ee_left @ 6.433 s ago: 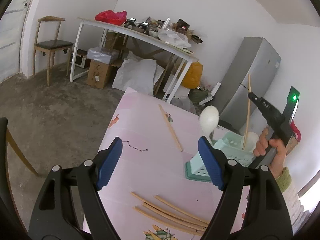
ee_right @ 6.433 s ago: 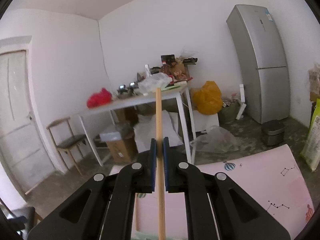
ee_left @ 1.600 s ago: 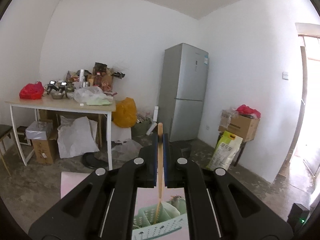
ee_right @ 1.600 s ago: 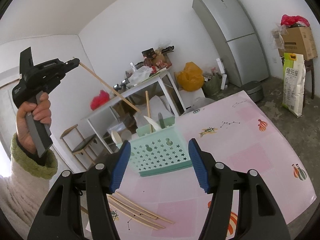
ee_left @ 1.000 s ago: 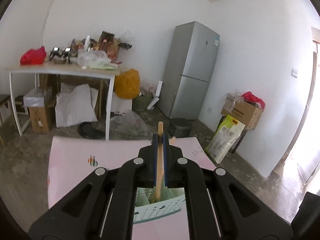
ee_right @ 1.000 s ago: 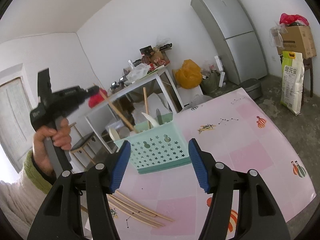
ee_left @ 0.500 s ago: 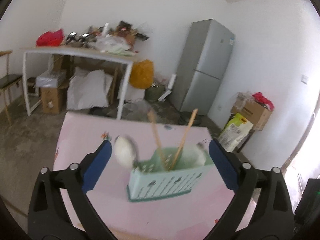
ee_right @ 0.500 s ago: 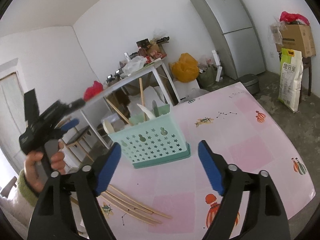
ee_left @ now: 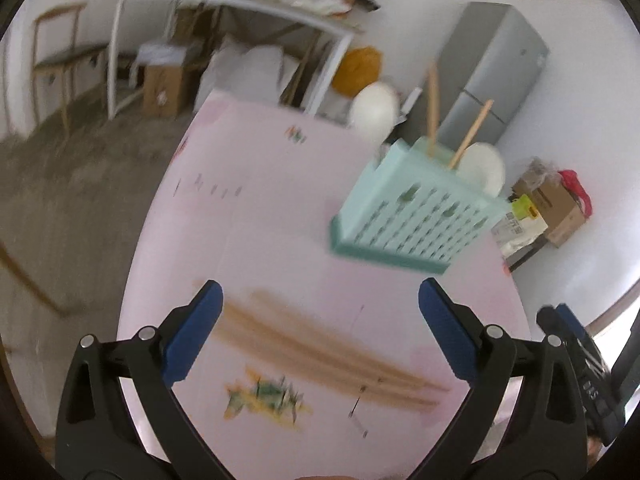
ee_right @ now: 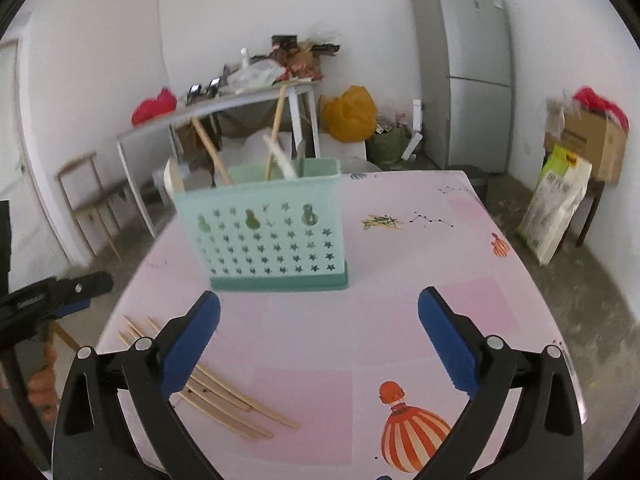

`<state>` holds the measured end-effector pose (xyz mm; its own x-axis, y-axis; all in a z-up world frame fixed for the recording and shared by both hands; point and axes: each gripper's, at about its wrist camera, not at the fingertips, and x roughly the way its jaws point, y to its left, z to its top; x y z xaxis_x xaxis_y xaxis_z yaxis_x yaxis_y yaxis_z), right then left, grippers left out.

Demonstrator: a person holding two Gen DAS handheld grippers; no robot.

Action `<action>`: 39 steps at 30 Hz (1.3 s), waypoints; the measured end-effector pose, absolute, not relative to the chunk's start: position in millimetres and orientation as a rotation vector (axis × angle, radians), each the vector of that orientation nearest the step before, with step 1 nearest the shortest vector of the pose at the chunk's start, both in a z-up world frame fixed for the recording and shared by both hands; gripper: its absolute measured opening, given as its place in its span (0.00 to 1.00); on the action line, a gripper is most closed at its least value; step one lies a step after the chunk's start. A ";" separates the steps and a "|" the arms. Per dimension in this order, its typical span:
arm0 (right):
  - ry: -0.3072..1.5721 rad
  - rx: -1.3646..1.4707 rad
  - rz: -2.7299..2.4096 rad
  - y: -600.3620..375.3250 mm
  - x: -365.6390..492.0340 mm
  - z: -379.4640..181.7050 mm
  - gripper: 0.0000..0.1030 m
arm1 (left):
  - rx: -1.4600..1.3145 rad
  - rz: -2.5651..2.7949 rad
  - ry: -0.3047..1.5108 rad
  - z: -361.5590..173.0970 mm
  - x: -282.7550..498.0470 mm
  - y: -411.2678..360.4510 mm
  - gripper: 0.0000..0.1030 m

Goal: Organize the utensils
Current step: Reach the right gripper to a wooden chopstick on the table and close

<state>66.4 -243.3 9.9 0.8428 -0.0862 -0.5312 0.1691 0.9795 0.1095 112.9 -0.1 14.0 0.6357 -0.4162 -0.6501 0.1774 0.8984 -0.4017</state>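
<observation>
My left gripper (ee_left: 318, 328) gapes wide and empty above loose chopsticks (ee_left: 328, 354). My right gripper (ee_right: 319, 334), jaws just widened, empty, faces the mint utensil basket (ee_right: 264, 236).

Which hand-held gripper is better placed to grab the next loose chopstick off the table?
Left, probably. The left hand-held gripper is open with the loose chopsticks lying between its jaws. The right hand-held gripper is open too, but faces the basket, chopsticks off to its side.

Both tools match: the left gripper (ee_left: 318, 330) and right gripper (ee_right: 319, 332) show matte black, triangular-cutout arms. Each finger wears a blue pad (ee_right: 446, 346), with round silver screws (ee_right: 495, 343) at the joints.
</observation>
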 end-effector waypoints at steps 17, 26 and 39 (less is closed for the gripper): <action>0.566 0.006 -0.091 -204.8 81.0 4.0 0.94 | -0.452 -0.450 0.871 -52.6 99.8 28.4 0.92; 0.707 0.006 0.162 -174.3 121.6 -18.2 0.93 | -0.298 -0.391 0.878 -52.0 96.3 26.4 0.92; 1.009 -0.073 0.442 -124.4 177.3 -65.7 0.29 | -0.120 -0.380 0.916 -53.7 83.7 16.4 0.92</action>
<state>177.3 -124.4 -65.7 0.4522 0.3245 -0.8308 -0.3906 0.9094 0.1426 83.7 16.4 -53.7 0.5480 -0.3704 -0.7500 0.2693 0.9270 -0.2610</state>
